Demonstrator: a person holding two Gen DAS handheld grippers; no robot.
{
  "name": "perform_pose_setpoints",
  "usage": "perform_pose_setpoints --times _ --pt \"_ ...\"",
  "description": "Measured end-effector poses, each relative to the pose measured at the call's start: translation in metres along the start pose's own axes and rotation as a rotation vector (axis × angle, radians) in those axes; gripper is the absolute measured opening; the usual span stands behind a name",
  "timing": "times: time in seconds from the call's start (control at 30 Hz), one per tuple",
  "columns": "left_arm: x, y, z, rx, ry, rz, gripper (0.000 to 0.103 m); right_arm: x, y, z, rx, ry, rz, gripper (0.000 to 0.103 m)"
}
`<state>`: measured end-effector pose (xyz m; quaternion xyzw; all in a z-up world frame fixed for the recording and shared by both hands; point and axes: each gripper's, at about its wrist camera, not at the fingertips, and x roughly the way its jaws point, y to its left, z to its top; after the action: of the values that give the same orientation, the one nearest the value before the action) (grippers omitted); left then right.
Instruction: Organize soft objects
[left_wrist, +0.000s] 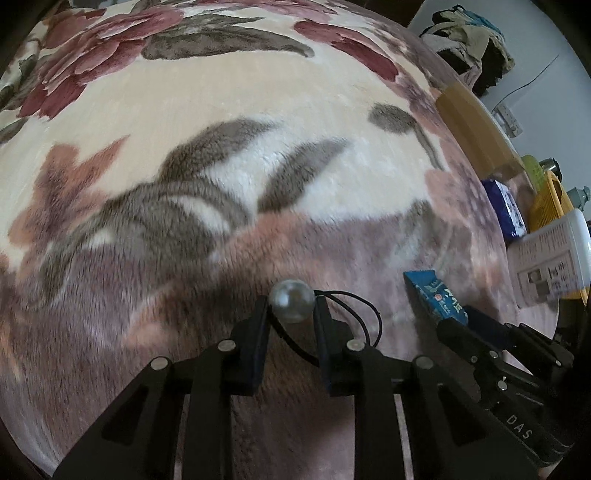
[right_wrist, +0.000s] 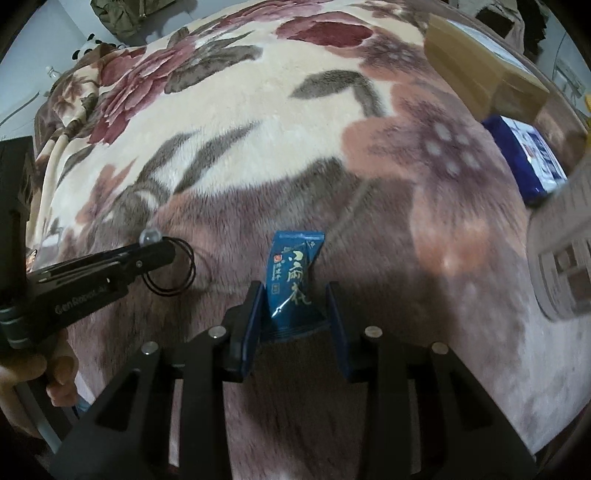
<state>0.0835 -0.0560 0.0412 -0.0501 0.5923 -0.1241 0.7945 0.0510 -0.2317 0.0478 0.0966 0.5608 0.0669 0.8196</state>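
My left gripper (left_wrist: 291, 308) is clamped on the pearl bead (left_wrist: 291, 301) of a hair tie; its black elastic loop (left_wrist: 354, 325) dangles free above the floral blanket (left_wrist: 258, 129). The bead is hard, smooth and likely slippery, so I judge the grip precarious. My right gripper (right_wrist: 295, 314) pinches a blue snack packet (right_wrist: 293, 280) by its lower end: light, crinkly, easily crushed.
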Motion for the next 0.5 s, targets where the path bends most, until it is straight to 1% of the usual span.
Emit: perform_pose_setpoints --times 0.2,0.33,0.4,0.43,0.47,0.5 --pt "-0.009 -0.010 -0.017 0.016 0.005 -0.005 0.023 -0.010 -0.004 -0.015 0.004 0.008 -0.012 0.035" --pt "-0.007 -0.011 -0.025 0.011 0.019 -0.008 0.023 0.002 -0.004 -0.019 0.000 0.093 -0.016 0.037" --pt "-0.006 -0.010 -0.028 0.010 0.026 -0.005 0.023 0.006 -0.002 -0.018 -0.007 0.110 -0.026 0.046" --pt "-0.006 -0.009 -0.028 0.010 0.028 -0.004 0.023 0.007 -0.001 -0.016 -0.008 0.107 -0.024 0.054" --pt "-0.006 -0.008 -0.029 0.009 0.030 -0.003 0.023 0.007 0.001 -0.014 -0.006 0.098 -0.016 0.058" --pt "-0.005 -0.006 -0.028 0.008 0.031 -0.002 0.023 0.008 0.002 -0.012 -0.006 0.091 -0.019 0.058"
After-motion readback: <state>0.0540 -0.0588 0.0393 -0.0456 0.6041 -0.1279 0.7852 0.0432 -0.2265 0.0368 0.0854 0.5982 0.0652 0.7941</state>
